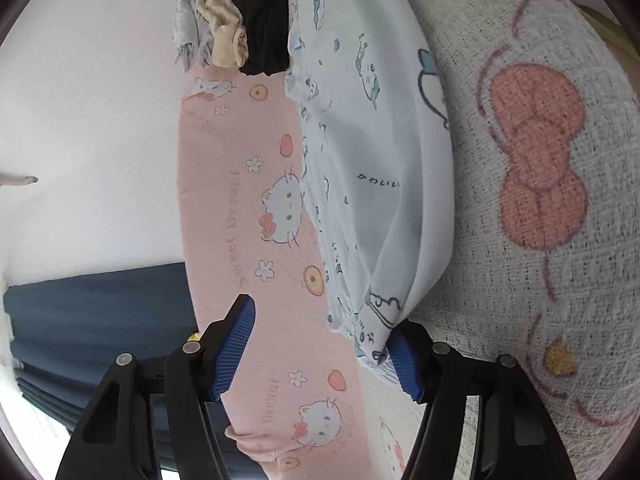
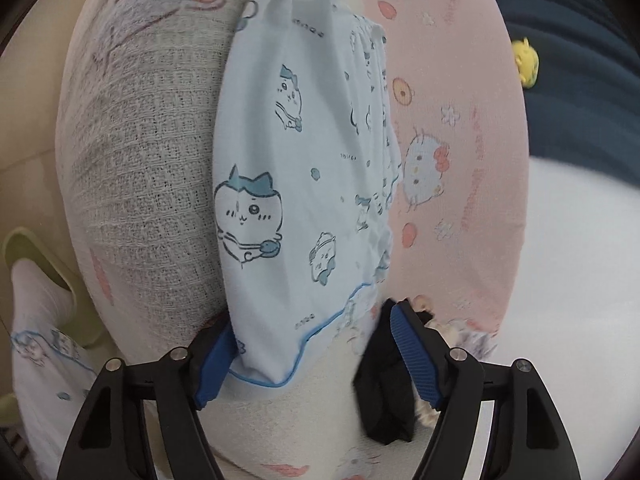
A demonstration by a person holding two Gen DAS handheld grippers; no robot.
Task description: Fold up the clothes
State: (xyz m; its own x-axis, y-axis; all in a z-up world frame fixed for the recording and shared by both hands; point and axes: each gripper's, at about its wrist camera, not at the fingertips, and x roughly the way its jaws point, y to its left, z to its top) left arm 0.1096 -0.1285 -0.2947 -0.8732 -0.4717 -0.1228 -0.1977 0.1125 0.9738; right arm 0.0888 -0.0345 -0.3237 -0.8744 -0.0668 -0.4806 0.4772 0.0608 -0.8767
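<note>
A pale blue garment (image 1: 372, 152) printed with cartoon animals lies folded in a long strip on a cream waffle blanket (image 1: 540, 240). It also shows in the right wrist view (image 2: 296, 184). My left gripper (image 1: 324, 356) is open; its right finger touches one end of the strip. My right gripper (image 2: 316, 356) is open around the other end, with its blue-piped hem lying between the fingers. The cream blanket shows there too (image 2: 148, 184).
A pink cartoon-cat cloth (image 1: 248, 208) lies beside the garment, also in the right wrist view (image 2: 456, 152). A pile of black (image 1: 264, 28), beige and grey clothes sits at its end; the black garment (image 2: 386, 392) is near my right finger. Dark blue curtain (image 1: 96, 320) behind.
</note>
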